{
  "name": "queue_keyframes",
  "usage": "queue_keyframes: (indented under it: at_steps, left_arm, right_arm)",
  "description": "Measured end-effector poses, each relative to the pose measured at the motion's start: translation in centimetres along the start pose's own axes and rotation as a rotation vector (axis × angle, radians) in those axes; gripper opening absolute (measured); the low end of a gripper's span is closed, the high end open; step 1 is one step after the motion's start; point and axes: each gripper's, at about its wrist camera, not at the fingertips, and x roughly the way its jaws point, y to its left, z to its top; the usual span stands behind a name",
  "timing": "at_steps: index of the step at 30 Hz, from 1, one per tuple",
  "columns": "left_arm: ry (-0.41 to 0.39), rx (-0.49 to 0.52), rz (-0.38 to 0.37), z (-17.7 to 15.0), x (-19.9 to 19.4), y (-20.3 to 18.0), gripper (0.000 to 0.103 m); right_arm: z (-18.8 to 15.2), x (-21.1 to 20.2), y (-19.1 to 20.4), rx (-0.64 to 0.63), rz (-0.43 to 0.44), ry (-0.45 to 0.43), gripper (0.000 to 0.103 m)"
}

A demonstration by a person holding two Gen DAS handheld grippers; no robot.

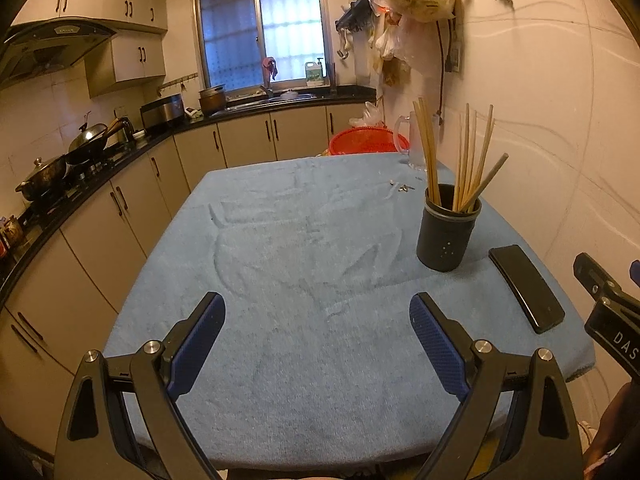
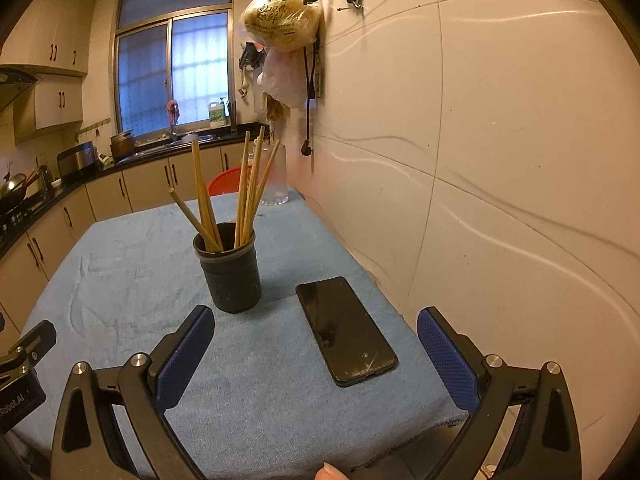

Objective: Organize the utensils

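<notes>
A dark round holder (image 1: 447, 236) stands upright on the blue cloth at the right side of the table, with several wooden chopsticks (image 1: 468, 160) leaning in it. The holder (image 2: 232, 276) and chopsticks (image 2: 248, 192) also show in the right wrist view. My left gripper (image 1: 316, 312) is open and empty over the near middle of the cloth, left of the holder. My right gripper (image 2: 316, 324) is open and empty, near the table's front right, just short of the holder; its body shows at the right edge of the left wrist view.
A black phone (image 2: 346, 330) lies flat right of the holder, near the wall; it also shows in the left wrist view (image 1: 526, 286). A clear glass jug (image 2: 276, 176) stands at the far right corner. A red basket (image 1: 368, 140) sits behind the table. Counters run along the left.
</notes>
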Motion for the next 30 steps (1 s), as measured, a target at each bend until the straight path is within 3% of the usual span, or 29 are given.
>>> queue_keyframes:
  at_steps: [30]
  left_arm:
    - [0.020, -0.003, -0.008, -0.47, 0.51, 0.29, 0.093]
  right_arm:
    - [-0.71, 0.33, 0.71, -0.021, 0.009, 0.029, 0.103]
